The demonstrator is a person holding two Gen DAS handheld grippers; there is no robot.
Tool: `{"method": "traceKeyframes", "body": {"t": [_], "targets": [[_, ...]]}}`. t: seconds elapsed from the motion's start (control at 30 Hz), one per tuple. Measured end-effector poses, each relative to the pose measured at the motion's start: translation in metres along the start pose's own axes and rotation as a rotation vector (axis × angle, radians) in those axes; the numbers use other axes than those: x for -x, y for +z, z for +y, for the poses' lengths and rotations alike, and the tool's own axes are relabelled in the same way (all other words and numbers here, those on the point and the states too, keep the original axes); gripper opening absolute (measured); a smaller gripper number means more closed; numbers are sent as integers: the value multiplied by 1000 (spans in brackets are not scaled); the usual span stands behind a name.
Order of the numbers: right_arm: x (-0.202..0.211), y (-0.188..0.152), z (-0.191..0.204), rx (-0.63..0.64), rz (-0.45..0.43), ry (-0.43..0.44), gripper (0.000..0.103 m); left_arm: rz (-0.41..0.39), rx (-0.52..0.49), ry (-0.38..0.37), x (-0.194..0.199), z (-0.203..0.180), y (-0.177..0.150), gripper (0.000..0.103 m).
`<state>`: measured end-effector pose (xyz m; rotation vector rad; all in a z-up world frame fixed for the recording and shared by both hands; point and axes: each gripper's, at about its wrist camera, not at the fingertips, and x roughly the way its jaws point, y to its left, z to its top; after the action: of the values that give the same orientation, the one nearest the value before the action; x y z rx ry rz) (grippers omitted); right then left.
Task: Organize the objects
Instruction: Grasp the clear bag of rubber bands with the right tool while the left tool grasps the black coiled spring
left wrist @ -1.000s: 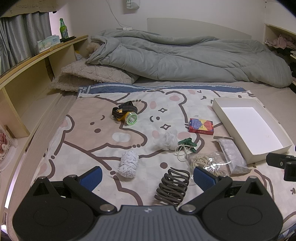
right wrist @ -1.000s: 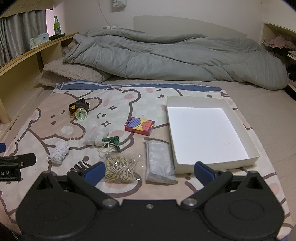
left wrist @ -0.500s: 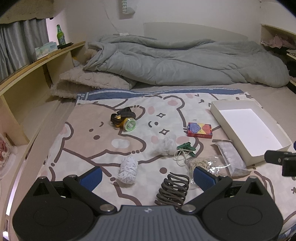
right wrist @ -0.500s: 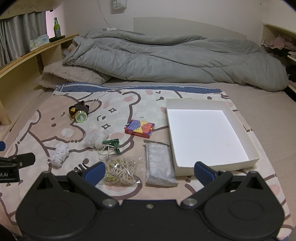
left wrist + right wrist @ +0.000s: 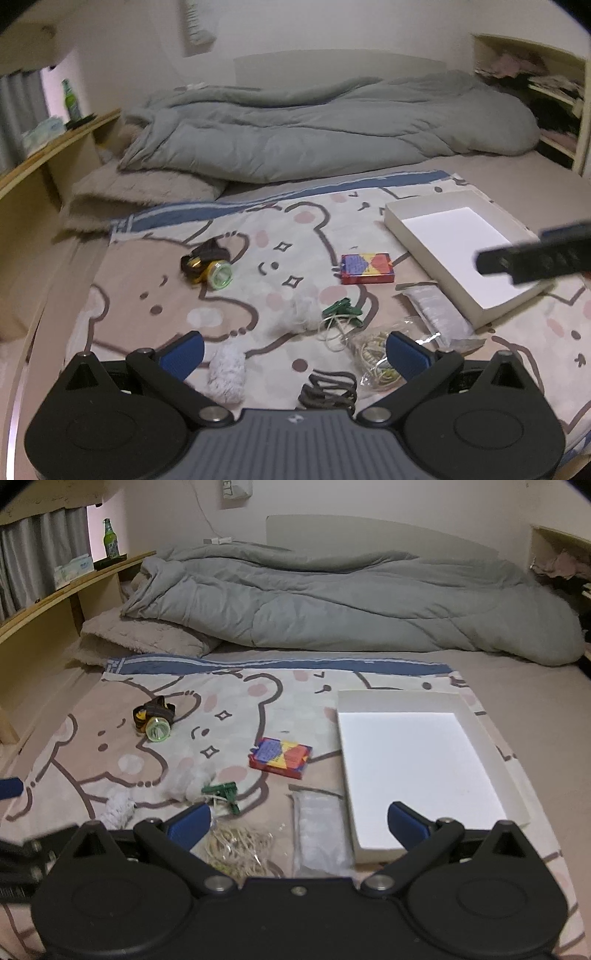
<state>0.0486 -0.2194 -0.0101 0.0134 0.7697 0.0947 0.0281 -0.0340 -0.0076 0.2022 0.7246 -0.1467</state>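
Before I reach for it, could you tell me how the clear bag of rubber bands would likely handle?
The bag of rubber bands looks thin and crinkled, so probably floppy and light. Its glossy film may slip, and the loose bands inside would likely shift.

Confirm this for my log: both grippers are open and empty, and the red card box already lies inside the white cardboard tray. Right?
Not quite. The red card box lies on the cartoon-bear blanket, left of the white cardboard tray, which holds nothing, as the right wrist view shows. Both grippers, left and right, are open and empty.
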Motion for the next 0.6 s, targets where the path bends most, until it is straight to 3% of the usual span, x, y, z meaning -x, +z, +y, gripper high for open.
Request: {"method": "traceKeyframes", "body": {"t": [0.27,0.6], "targets": [[-40,20,1,-2,17,5,102,66,-54,-42,-36,-17,-4,103],[-100,5,0,-90,138,87,87,202,-48,-85,-78,-16,-27,102]]}}
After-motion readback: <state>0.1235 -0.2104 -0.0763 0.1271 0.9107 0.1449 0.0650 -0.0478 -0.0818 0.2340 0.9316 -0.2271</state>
